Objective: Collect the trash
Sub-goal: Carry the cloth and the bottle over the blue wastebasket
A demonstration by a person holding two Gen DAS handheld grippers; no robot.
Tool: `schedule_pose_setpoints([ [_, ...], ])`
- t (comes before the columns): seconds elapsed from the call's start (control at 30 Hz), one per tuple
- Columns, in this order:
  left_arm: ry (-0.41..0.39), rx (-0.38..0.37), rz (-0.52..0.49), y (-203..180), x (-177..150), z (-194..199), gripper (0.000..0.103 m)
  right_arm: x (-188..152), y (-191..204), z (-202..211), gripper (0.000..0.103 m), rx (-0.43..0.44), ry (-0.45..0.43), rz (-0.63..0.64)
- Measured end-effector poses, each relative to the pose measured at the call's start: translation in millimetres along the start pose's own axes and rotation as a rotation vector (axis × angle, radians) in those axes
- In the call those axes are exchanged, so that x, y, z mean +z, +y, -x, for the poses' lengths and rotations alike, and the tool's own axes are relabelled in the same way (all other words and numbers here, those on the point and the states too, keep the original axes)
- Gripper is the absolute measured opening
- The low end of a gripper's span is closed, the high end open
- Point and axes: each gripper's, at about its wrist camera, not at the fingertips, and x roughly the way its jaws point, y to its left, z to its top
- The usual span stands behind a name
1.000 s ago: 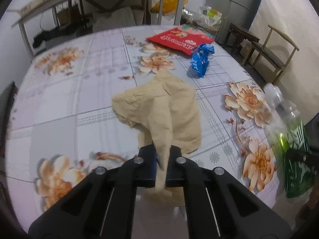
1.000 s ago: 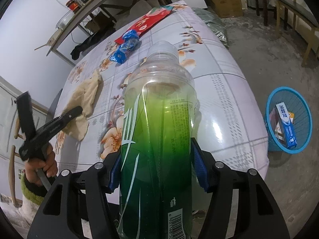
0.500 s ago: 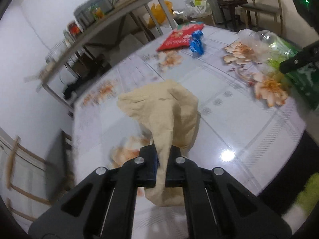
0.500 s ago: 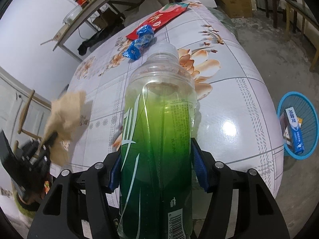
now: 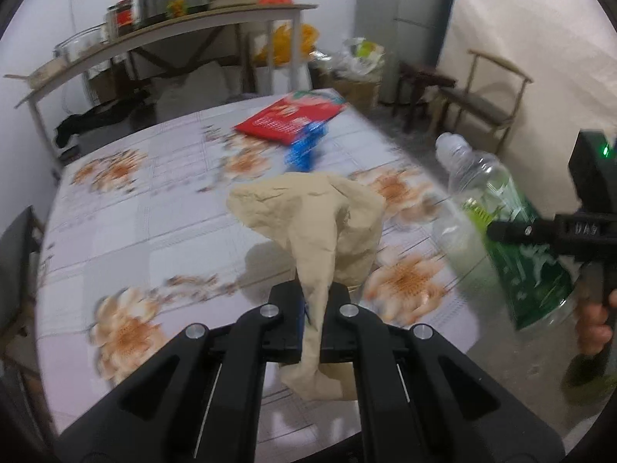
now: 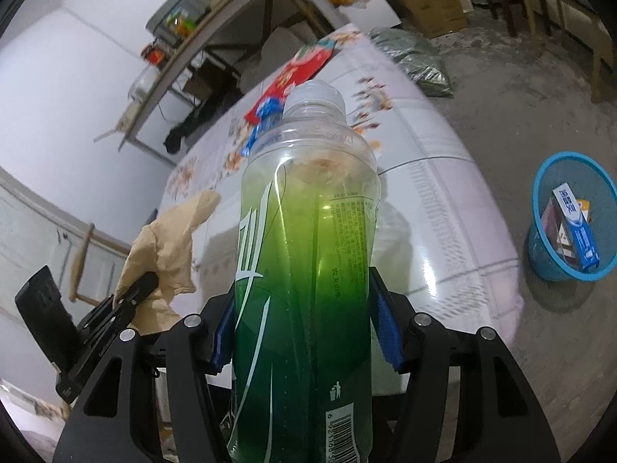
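Left claw clamped on crumpled tan paper, held above the near desk edge. Right claw clamped on a green-label plastic bottle, pointing away from the camera, off the desk's right side. Only the left view shows a hand on the right claw's grip. Farther on the desk: blue wrapper, then red packet. Only the right view shows the blue basket on the floor, with a toothpaste box inside.

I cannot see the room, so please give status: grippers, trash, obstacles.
Left gripper shut on crumpled tan paper, lifted. Right gripper shut on green bottle. Blue basket on floor, path looks open.
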Motion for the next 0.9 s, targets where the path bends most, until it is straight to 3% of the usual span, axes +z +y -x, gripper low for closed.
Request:
schedule_pose_setpoints([
  [0.13, -0.011, -0.121, -0.034, -33, 29, -7, 0.002, -1, -26, 37, 0.058, -0.014, -0.088, -0.066],
  [0.33, 0.039, -0.342, -0.055, -99, 76, -29, 0.002, -10, -91, 111, 0.058, -0.128, -0.261, -0.211],
  [0.5, 0.154, -0.468, -0.116, -176, 101, -65, 0.002, -34, -158, 160, 0.058, -0.239, -0.357, -0.367],
  [0.57, 0.246, -0.505, -0.137, -213, 105, -91, 0.002, -44, -182, 169, 0.058, -0.259, -0.369, -0.425],
  [0.67, 0.393, -0.528, -0.139, -256, 102, -135, 0.002, -60, -218, 172, 0.058, -0.269, -0.366, -0.508],
  [0.9, 0.668, -0.448, -0.124, -338, 86, -252, 0.002, -76, -266, 156, 0.058, -0.256, -0.328, -0.609],
])
